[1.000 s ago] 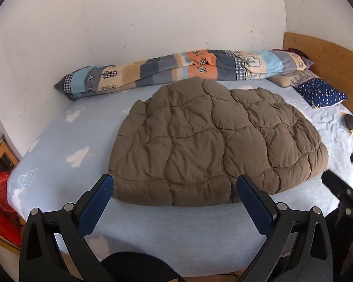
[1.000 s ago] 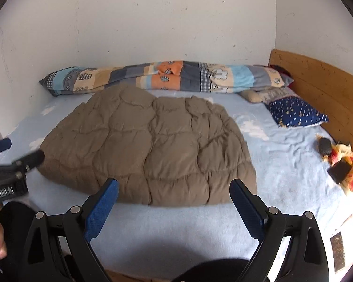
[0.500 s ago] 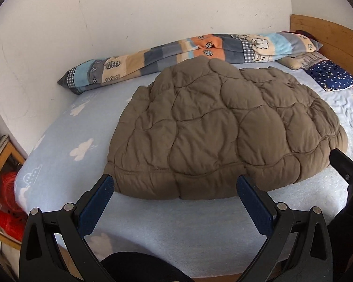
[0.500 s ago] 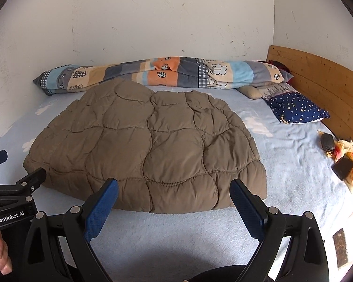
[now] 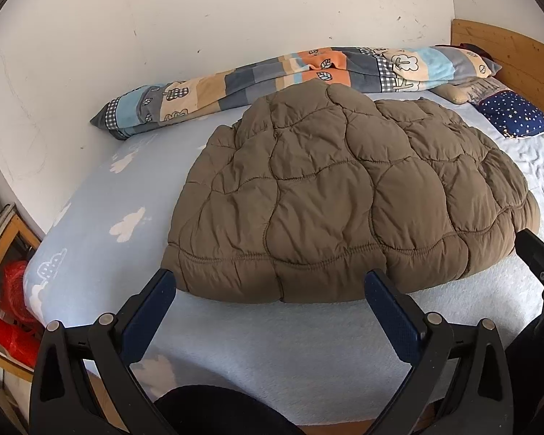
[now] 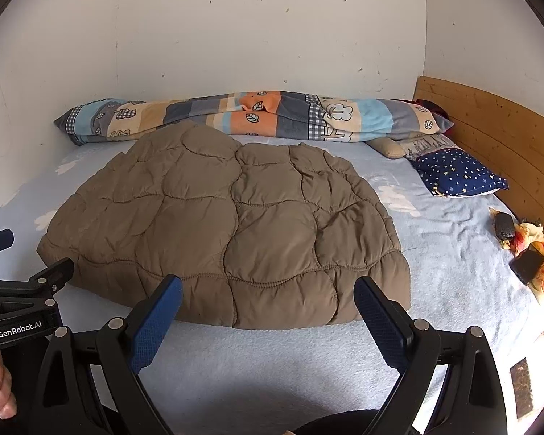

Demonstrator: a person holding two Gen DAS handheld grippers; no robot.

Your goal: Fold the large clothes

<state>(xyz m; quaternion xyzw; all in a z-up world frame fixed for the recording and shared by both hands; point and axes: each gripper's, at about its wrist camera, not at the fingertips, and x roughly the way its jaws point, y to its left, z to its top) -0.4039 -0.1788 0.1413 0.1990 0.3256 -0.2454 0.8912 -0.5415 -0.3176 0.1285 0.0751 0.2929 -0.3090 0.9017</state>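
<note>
Both grippers nearer the brown quilted coat (image 5: 344, 195) than before, left gripper (image 5: 270, 290) and right gripper (image 6: 268, 295) jaws wide, empty

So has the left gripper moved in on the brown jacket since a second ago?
Yes. The left gripper has come forward: its fingertips now reach the brown jacket hem, which lay clearly beyond them before.

"GenRobot.AI" in white on the black body of the left tongs (image 6: 27, 253)
</note>
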